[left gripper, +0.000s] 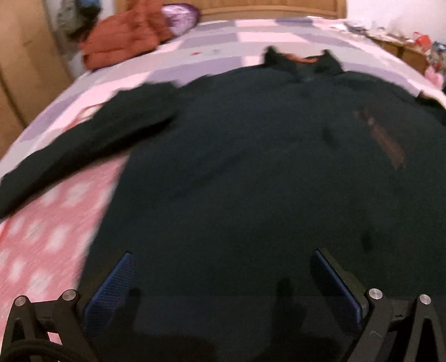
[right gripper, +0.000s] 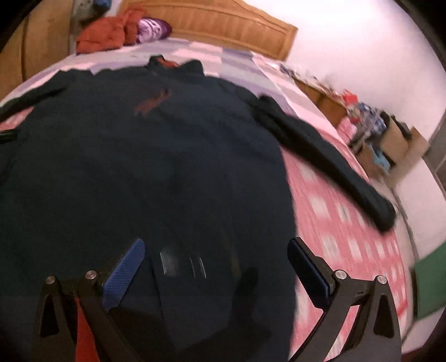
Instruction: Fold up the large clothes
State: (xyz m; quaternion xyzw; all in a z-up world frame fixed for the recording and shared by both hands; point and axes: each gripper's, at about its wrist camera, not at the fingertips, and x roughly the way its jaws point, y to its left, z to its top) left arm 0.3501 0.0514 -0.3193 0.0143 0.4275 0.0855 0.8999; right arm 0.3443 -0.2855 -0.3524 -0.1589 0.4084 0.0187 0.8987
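A large dark navy long-sleeved polo shirt (left gripper: 251,167) lies flat and face up on the bed, collar (left gripper: 302,62) toward the headboard. One sleeve (left gripper: 83,144) stretches out to the left, the other sleeve (right gripper: 320,156) to the right. A reddish emblem (right gripper: 152,103) marks its chest. My left gripper (left gripper: 223,257) is open above the shirt's lower body, nothing between its blue pads. My right gripper (right gripper: 217,247) is open too, over the shirt's hem near its right edge. A pale label (right gripper: 181,264) shows between its fingers.
The bed (left gripper: 50,236) has a pink and lilac patchwork cover. An orange-red garment (left gripper: 125,33) and a purple bag (left gripper: 181,14) lie near the wooden headboard (right gripper: 223,25). Cluttered cardboard boxes (right gripper: 384,139) stand along the right wall. A wooden wardrobe (left gripper: 25,55) stands left.
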